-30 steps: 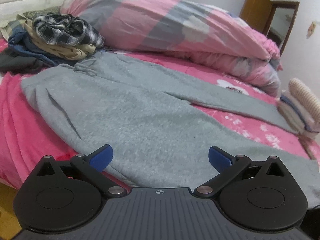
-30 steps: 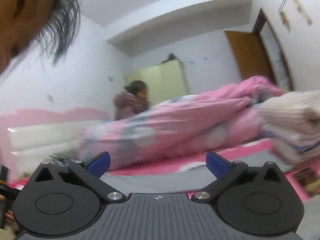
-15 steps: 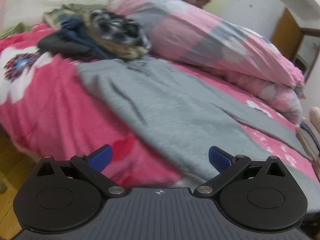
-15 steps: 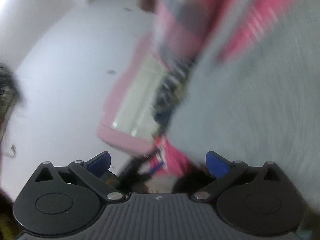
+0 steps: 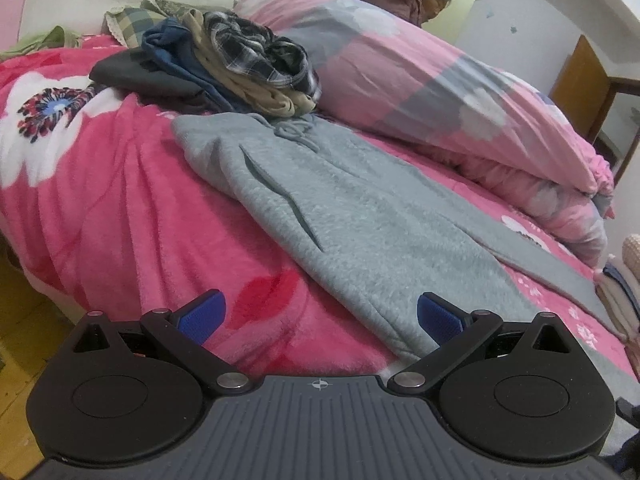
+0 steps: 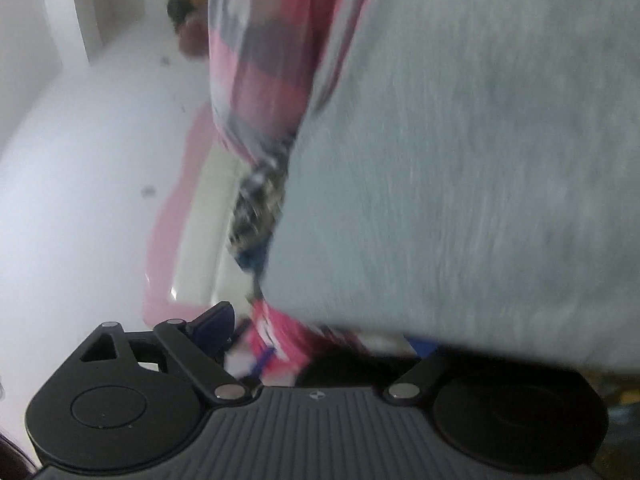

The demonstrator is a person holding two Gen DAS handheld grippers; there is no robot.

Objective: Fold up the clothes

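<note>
bedroom, white walls, bed under a pink floral blanket [image 5: 100,184]. grey sweatpants [image 5: 360,216] spread flat across the blanket, waistband toward a heap of unfolded clothes [image 5: 224,60], legs running off to the right. pink and grey duvet [image 5: 440,80] bunched behind. left gripper [image 5: 320,316] hung low at the bed's near edge, jaws wide, nothing between, the trouser hem just beside the right pad. right gripper [image 6: 320,336] rolled sideways, view blurred, jaws wide but lately narrowing; grey cloth [image 6: 480,160] covered the right finger, contact unclear.
</note>
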